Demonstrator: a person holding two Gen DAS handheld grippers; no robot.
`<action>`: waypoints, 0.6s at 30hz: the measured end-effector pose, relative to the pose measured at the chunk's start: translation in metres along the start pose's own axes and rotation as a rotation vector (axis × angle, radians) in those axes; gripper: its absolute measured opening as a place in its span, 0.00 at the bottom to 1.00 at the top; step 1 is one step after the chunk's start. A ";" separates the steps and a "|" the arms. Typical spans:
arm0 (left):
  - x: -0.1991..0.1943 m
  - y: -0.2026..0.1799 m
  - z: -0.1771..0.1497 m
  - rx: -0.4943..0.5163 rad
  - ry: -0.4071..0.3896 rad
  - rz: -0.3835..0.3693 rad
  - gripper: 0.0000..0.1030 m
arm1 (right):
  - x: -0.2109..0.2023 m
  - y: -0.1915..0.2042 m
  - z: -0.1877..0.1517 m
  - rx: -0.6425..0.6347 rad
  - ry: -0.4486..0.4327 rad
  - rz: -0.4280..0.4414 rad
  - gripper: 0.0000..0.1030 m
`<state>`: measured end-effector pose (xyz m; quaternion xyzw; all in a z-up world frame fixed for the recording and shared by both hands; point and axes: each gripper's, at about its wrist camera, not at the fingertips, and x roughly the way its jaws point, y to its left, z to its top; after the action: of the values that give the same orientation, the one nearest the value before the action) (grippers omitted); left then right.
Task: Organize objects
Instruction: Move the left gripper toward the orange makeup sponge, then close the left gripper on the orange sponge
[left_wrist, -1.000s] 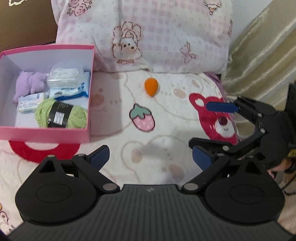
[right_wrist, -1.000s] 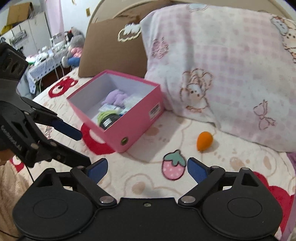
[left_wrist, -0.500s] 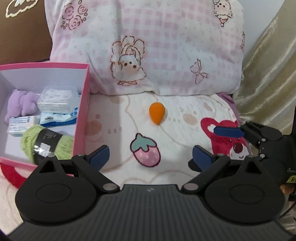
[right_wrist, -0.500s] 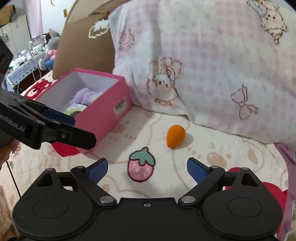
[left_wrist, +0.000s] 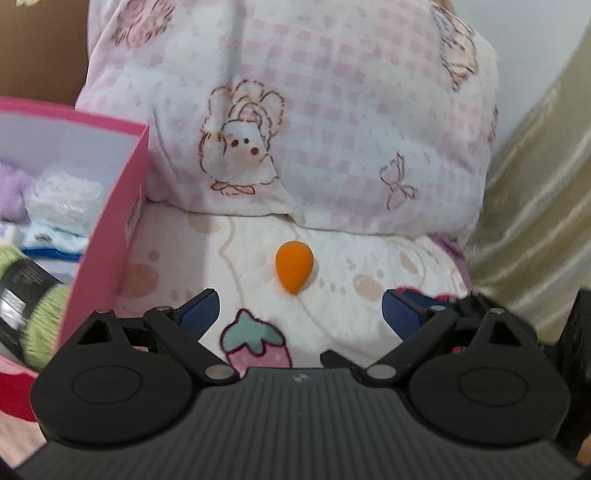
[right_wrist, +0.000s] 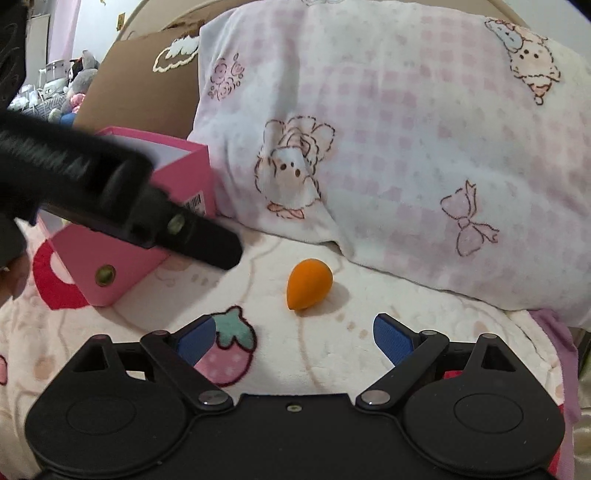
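While the orange sponge (right_wrist: 309, 283) is lying loose on the bed (right_wrist: 332, 354) beside the pink box (right_wrist: 122, 266), both the right claw (right_wrist: 293, 338) and the left claw (left_wrist: 299, 314) are hanging released and empty, probably lining up to collect it.

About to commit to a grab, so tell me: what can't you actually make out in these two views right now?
- Pink box contents: right wrist view, hidden by the left gripper crossing it.
- Green yarn, packets: left wrist view, blurred, cut by the frame edge.
- Box label: too small to read.
- Orange sponge underside: hidden against the blanket.
- Right gripper: barely visible in left view.
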<state>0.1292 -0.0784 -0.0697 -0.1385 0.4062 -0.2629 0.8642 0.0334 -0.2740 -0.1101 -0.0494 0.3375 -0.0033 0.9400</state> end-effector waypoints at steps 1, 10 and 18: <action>0.005 0.005 0.001 -0.022 0.002 -0.014 0.92 | 0.001 -0.002 0.000 -0.004 -0.003 0.000 0.92; 0.036 0.013 0.003 0.022 -0.042 0.053 0.91 | 0.018 -0.024 -0.001 0.094 -0.051 0.046 0.91; 0.069 0.012 0.004 0.097 -0.012 0.079 0.84 | 0.058 -0.027 -0.003 0.138 0.085 0.084 0.89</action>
<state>0.1733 -0.1073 -0.1159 -0.0818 0.3927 -0.2472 0.8820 0.0771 -0.3039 -0.1461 0.0300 0.3778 0.0106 0.9253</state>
